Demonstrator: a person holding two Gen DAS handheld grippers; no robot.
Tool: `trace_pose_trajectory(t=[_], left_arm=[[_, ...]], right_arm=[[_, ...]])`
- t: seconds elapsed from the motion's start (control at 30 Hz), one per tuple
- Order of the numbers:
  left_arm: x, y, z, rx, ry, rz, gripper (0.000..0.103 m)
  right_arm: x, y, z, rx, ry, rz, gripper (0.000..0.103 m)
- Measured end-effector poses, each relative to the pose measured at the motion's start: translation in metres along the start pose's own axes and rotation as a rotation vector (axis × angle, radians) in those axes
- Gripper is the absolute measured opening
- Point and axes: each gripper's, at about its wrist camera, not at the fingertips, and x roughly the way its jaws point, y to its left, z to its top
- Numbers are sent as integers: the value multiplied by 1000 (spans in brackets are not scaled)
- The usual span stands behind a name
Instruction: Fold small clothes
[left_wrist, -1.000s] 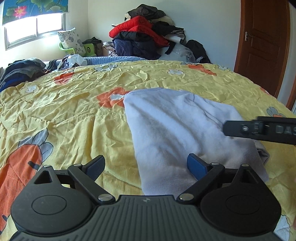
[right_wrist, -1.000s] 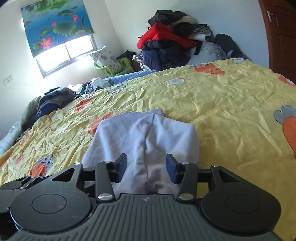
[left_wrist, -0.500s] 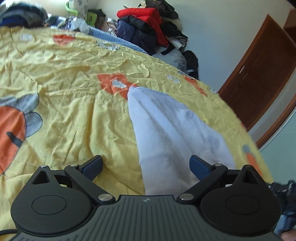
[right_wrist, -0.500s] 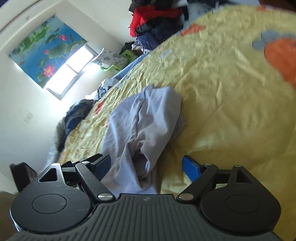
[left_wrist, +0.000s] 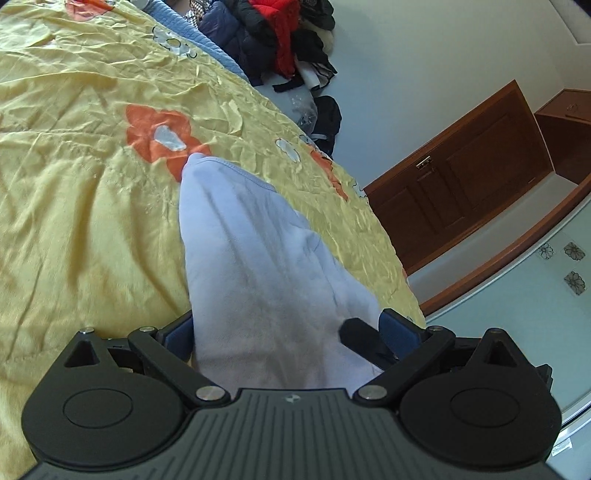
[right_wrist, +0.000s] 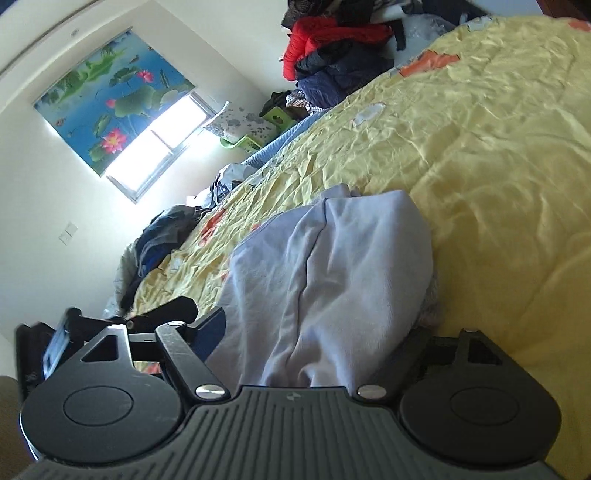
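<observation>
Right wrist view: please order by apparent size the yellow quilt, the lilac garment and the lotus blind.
1. yellow quilt
2. lilac garment, though it lies nearest the camera, which enlarges it
3. lotus blind, far away on the wall

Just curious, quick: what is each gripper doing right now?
Left gripper: open, straddling the lavender garment.
Right gripper: open, garment between its fingers, not clamped.
</observation>
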Motion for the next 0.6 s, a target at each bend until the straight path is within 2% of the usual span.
trace_pose_trajectory(t=[0.07,0.1,0.13,0.17,0.23,0.3,0.37,0.43,0.5,0.6], left_arm=[[1,0,0,5,-6,2,101],[0,-1,-1,13,-11,5,100],[0,-2,-2,25,-18,11,99],[0,-3,-4,40,-27,24,97],[0,-7,-8,79,-46,55,91],[-1,-10,-13,116,-63,86,85],[-3,-13,-18,154,-81,128,74],[-5,-13,-21,180,-97,165,55],[-8,-11,-22,183,-108,190,44],[-9,-8,-22,181,-114,194,40]], right_arm=[[0,-4,-1,11,-17,-20,54],[-2,-11,-3,30,-23,-27,49],[-4,-17,-4,49,-26,-29,36],[-6,-23,-4,69,-27,-19,28],[-8,-29,-4,91,-22,3,26],[-6,-27,-5,69,-16,-13,26],[-5,-26,-6,61,-18,-12,26],[-6,-26,-7,64,-23,-9,26],[-5,-23,-9,50,-32,-24,27],[-6,-20,-12,39,-42,-34,27]])
